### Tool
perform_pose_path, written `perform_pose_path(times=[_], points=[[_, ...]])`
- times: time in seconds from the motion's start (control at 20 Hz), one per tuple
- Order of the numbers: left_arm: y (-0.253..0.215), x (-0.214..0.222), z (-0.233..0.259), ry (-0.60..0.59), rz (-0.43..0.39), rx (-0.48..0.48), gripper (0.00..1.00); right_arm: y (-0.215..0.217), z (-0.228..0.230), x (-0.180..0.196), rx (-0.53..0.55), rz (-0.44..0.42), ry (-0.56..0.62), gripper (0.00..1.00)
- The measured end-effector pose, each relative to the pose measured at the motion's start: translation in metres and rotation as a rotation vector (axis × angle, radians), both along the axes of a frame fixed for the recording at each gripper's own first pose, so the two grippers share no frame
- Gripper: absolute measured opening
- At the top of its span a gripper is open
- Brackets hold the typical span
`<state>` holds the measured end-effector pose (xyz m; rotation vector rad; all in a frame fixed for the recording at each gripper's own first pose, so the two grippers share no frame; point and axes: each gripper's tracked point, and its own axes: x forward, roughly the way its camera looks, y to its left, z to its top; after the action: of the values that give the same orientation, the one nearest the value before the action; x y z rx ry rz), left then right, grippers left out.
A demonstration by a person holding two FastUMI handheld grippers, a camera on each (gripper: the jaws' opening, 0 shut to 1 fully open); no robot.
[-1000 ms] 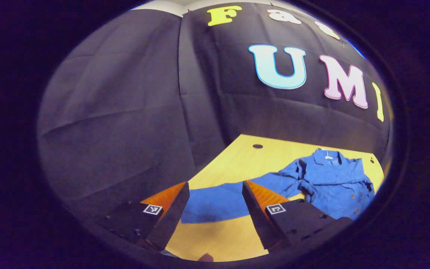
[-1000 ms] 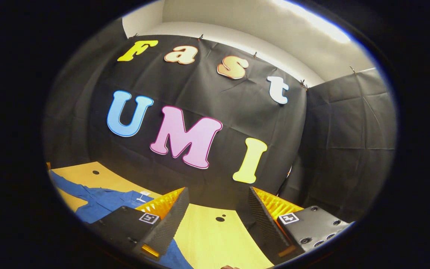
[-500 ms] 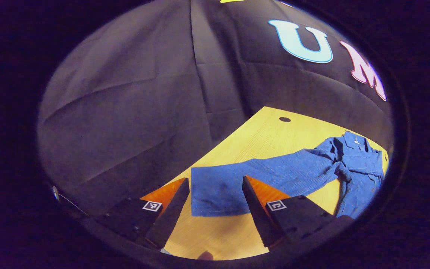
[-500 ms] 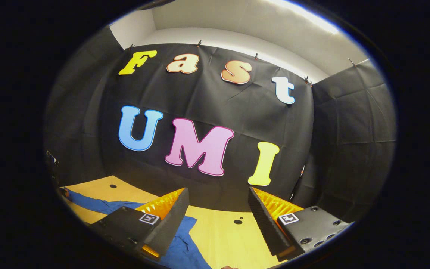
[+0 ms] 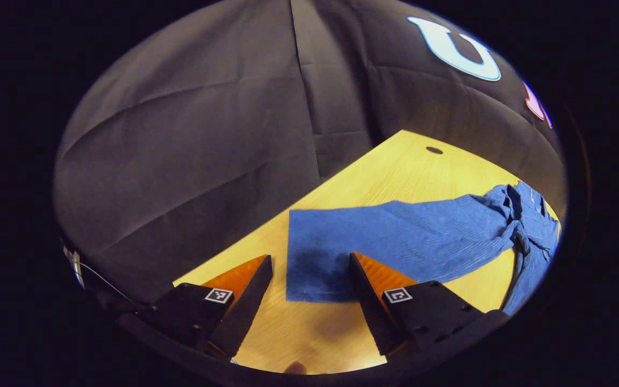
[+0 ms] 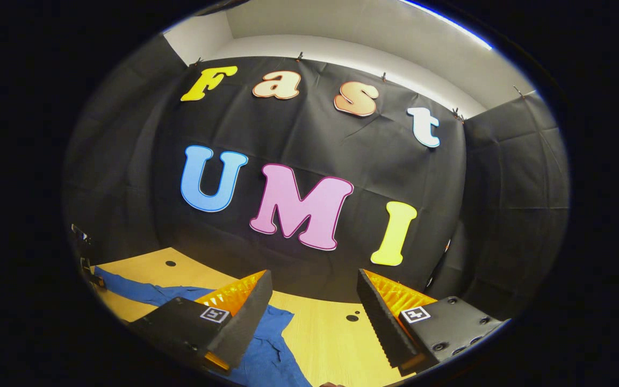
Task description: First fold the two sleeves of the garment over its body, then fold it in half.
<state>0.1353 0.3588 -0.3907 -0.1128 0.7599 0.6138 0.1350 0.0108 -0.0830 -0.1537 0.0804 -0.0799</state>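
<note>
A blue garment lies on the yellow wooden table (image 5: 395,172). In the left gripper view one sleeve (image 5: 395,242) stretches flat toward me, its cuff end (image 5: 315,274) between and just beyond my fingers. The bunched body (image 5: 530,226) lies at the far right. My left gripper (image 5: 309,285) is open, low over the table, holding nothing. In the right gripper view the garment (image 6: 266,344) lies at the lower left, partly hidden behind my left finger, with the other sleeve (image 6: 132,290) running left. My right gripper (image 6: 312,317) is open above the table (image 6: 331,344), empty.
Black cloth walls close the table on the left and back. Small round holes (image 5: 434,150) (image 6: 352,317) sit in the tabletop near its far edge. A small clip-like object (image 6: 86,266) shows at the table's left edge in the right gripper view.
The left gripper has moved forward and tilted down; the sleeve's cuff now lies closer, between its fingers. The right gripper drifted slightly, bringing more of the garment into view. Both stayed open.
</note>
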Motion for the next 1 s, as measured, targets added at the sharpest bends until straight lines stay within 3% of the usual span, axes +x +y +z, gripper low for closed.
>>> perform_pose_path(times=[0.2, 0.25, 0.35, 0.45, 0.55, 0.65, 0.8, 0.9, 1.0], points=[[0.003, 0.001, -0.009, 0.006, 0.015, 0.001, 0.86, 0.01, -0.005, 0.006, -0.007, 0.014, 0.015, 0.92], [0.001, 0.0, -0.005, 0.007, -0.004, -0.006, 0.86, 0.014, -0.005, 0.006, -0.009, 0.022, 0.016, 1.0], [0.001, 0.001, -0.004, 0.013, -0.056, -0.01, 0.8, 0.016, -0.007, 0.007, -0.013, 0.03, 0.021, 1.0], [0.004, 0.002, 0.0, 0.037, -0.057, -0.022, 0.66, 0.016, -0.009, 0.006, -0.011, 0.031, 0.029, 1.0], [0.005, 0.003, 0.0, 0.079, -0.042, -0.055, 0.67, 0.014, -0.012, 0.005, -0.001, 0.028, 0.041, 1.0], [0.006, 0.008, 0.003, 0.09, -0.039, -0.074, 0.55, 0.012, -0.016, 0.004, 0.014, 0.026, 0.058, 0.99], [0.002, 0.021, 0.004, 0.124, -0.086, -0.058, 0.08, 0.007, -0.017, -0.002, 0.02, 0.02, 0.067, 1.0], [0.003, 0.022, 0.008, 0.144, -0.117, -0.062, 0.02, 0.003, -0.018, -0.006, 0.019, 0.015, 0.069, 1.0], [-0.003, 0.024, 0.012, 0.139, -0.116, -0.135, 0.0, 0.0, -0.022, -0.009, 0.023, 0.014, 0.081, 0.99]])
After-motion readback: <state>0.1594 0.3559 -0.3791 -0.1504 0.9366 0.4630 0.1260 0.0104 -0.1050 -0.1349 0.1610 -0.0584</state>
